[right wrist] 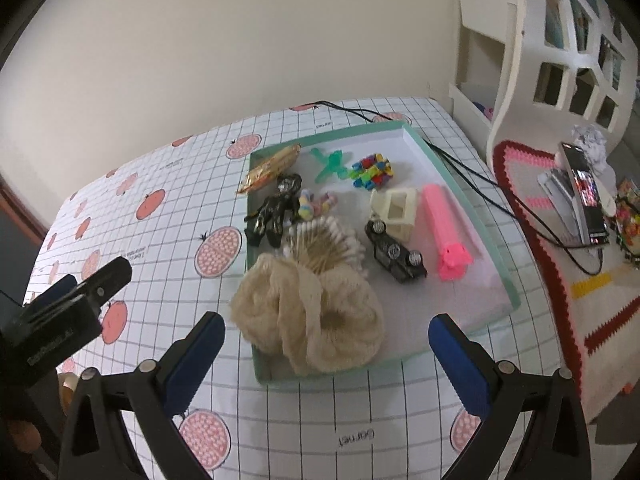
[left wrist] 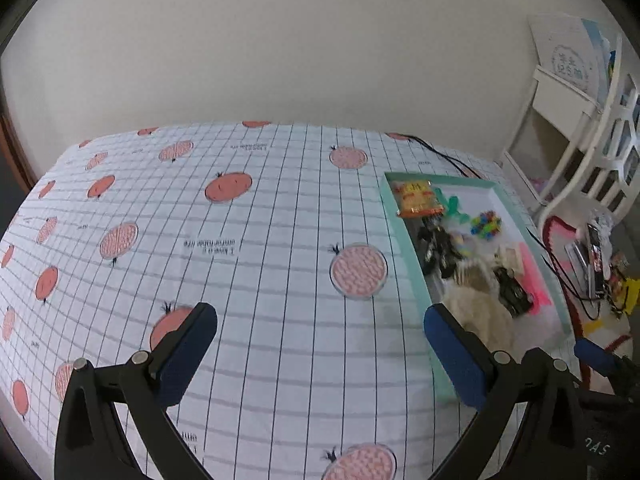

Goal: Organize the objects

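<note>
At six o'clock, two tongs, the left tongs (left wrist: 320, 354) and right tongs (right wrist: 326, 360), are gaping wide, holding nothing. At twelve, one green tray (right wrist: 476, 196) is sitting on the bench (right wrist: 160, 240), carrying one beige scrunchie (right wrist: 308, 320), one black car (right wrist: 396, 254), one pink tube (right wrist: 444, 228).

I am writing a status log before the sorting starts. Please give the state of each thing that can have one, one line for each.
left gripper: open, fingers empty, above the tablecloth
right gripper: open, fingers empty, near the tray
tray: lidless, holding small things
toy car: upside down, wheels up
cotton swabs: bundled, fanned out
beige net: crumpled, overhanging the tray's near corner
snack packet: leaning on the tray rim
phone: screen lit
</note>
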A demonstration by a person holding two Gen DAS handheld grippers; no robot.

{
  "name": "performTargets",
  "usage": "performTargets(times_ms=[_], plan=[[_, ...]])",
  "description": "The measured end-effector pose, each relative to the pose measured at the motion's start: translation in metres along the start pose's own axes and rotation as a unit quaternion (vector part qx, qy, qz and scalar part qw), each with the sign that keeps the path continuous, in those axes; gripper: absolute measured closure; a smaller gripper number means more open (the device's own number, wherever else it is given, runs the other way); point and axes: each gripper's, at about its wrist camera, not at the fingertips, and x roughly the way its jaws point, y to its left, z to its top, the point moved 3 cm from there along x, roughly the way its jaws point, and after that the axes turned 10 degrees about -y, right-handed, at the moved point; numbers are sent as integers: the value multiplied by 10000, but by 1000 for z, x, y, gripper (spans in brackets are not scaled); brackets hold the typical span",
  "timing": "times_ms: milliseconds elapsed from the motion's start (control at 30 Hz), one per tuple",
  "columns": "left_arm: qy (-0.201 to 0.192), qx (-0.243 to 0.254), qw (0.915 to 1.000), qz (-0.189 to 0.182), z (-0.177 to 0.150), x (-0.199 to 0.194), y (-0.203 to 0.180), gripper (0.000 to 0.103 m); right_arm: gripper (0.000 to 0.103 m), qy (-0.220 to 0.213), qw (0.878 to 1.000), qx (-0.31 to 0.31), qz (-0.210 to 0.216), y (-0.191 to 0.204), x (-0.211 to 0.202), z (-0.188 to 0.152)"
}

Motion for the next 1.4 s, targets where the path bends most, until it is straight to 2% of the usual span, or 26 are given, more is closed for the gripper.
performTargets(times_ms=[200, 533, 733, 1000, 1400], plan=[[167, 92, 9997, 132, -32, -14, 3, 0, 0, 46, 9999, 81, -42, -3, -15, -23], [486, 47, 9988, 23, -78, -34, 1, 0, 0, 111, 9999, 18, -58, -7, -37, -65], [816, 130, 9963, 226, -114, -35, 8, 0, 0, 100, 9998, -130, -92, -6, -45, -84], [935, 207, 9947, 371, -125, -27, 17, 0, 0, 244, 9993, -235, -185, -12, -40, -102], [1197, 237, 9917, 397, -141, -11, 17, 0, 0, 599, 9972, -383, -219, -13, -15, -123]])
